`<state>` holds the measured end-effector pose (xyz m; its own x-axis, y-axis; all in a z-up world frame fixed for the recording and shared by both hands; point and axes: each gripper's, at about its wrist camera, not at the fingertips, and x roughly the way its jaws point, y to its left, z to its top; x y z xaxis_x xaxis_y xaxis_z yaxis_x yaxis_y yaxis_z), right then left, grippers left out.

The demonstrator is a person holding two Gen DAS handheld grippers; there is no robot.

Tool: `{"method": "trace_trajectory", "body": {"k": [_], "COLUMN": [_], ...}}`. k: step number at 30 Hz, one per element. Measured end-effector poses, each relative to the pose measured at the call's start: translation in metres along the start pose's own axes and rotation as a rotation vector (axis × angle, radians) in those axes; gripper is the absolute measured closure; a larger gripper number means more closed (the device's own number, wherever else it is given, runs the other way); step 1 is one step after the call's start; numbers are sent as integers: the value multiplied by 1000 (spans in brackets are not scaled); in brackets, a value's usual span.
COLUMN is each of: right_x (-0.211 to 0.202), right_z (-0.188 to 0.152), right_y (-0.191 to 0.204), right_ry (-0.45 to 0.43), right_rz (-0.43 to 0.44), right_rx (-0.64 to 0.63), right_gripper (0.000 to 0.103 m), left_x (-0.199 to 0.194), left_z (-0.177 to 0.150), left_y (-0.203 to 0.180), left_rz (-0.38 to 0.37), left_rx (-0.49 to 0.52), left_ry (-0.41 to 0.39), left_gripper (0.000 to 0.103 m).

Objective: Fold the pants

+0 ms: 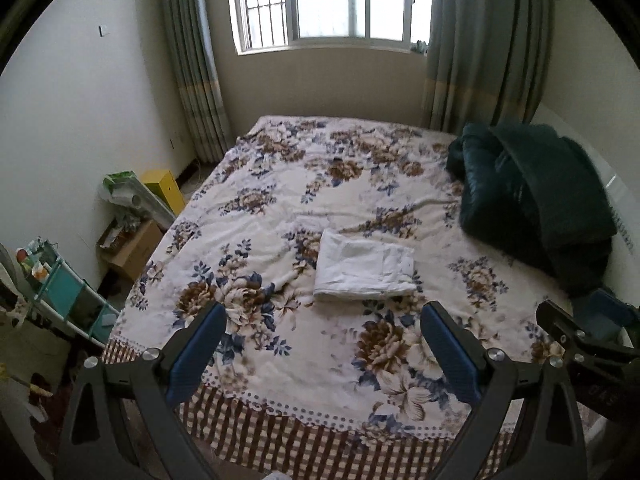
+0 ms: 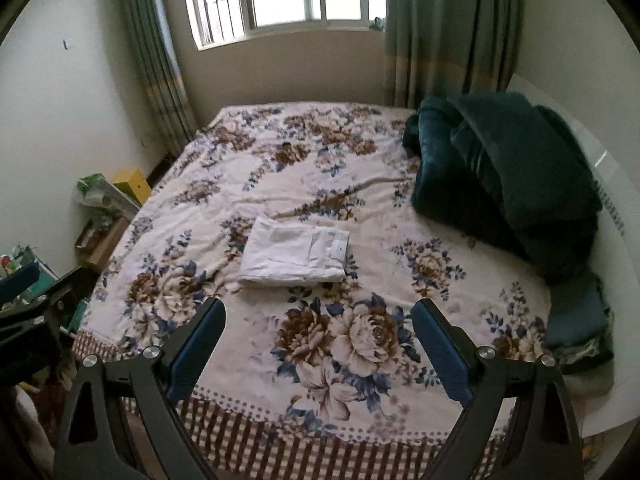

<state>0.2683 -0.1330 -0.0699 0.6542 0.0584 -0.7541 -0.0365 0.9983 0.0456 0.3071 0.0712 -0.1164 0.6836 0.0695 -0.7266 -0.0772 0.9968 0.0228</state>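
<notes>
White pants (image 1: 365, 270) lie folded into a flat rectangle on the floral bedspread (image 1: 280, 208), near the middle of the bed; they also show in the right wrist view (image 2: 296, 256). My left gripper (image 1: 322, 320) is open and empty, held back above the bed's near edge, short of the pants. My right gripper (image 2: 318, 316) is open and empty, also back near the foot of the bed, with the pants ahead and to its left. The right gripper's body shows at the right edge of the left wrist view (image 1: 580, 340).
A dark green quilt (image 2: 512, 176) is piled at the bed's right side against a white headboard (image 2: 612, 184). Cardboard boxes (image 1: 132, 248), a yellow box (image 1: 164, 190) and a teal shelf rack (image 1: 68, 292) stand on the floor left of the bed. Window and curtains are behind.
</notes>
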Motion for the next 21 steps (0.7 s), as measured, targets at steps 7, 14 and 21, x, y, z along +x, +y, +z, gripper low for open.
{"method": "trace_trajectory", "body": {"k": [7, 14, 21], "right_x": [-89, -148, -160], "right_z": [3, 4, -4], "right_y": [10, 24, 38], "right_ry": [-83, -146, -135], "right_rz": [19, 22, 27], "right_rx": [-5, -20, -16], "right_gripper": [7, 6, 3], "left_x": [-59, -100, -103], "left_z": [0, -3, -5], "left_y": [9, 18, 27], "left_rz": [1, -15, -28], "left_rx": [3, -6, -3], "left_ry": [-56, -105, -126], "left_gripper": [4, 4, 0]}}
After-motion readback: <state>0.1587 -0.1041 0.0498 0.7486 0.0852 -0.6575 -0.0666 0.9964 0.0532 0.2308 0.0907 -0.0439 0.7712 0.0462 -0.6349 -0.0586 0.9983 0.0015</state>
